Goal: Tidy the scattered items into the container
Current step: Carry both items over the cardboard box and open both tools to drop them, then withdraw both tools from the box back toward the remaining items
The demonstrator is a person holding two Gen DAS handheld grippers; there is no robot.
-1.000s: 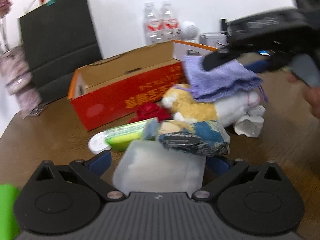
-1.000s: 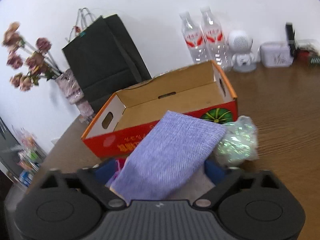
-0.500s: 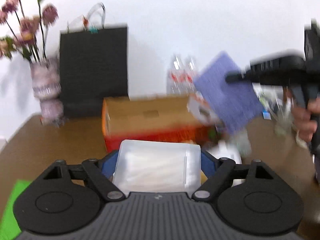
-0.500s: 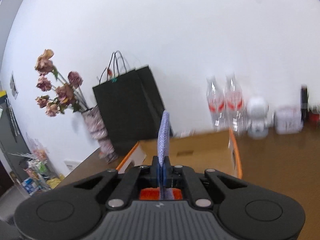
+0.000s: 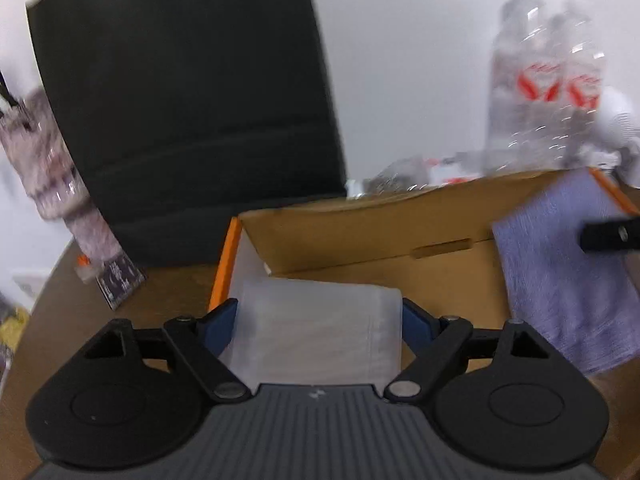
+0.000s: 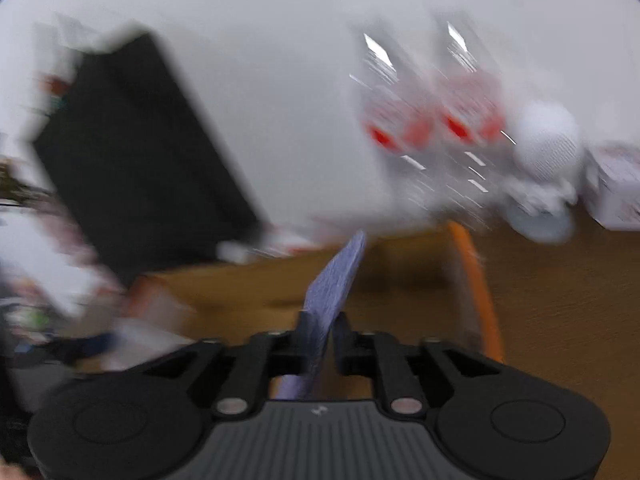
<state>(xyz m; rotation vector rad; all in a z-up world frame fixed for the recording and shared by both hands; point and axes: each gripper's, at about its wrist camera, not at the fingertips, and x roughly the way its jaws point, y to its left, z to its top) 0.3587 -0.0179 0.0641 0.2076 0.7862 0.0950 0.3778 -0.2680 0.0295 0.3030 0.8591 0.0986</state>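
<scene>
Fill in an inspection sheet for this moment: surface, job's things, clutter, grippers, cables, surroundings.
Surface: brown wooden table, bare at the right.
Job's things: open cardboard box with orange rim; translucent white plastic pack and lilac woven cloth both over it.
Clutter: none seen scattered in these views.
Grippers: left gripper has its jaws closed on the plastic pack. The right gripper jaws have just been opening, a gap shows beside the cloth between them.
Cables: nothing seen.
Surroundings: black paper bag, two clear water bottles with red labels, round white gadget, wrapped vase, white wall.
</scene>
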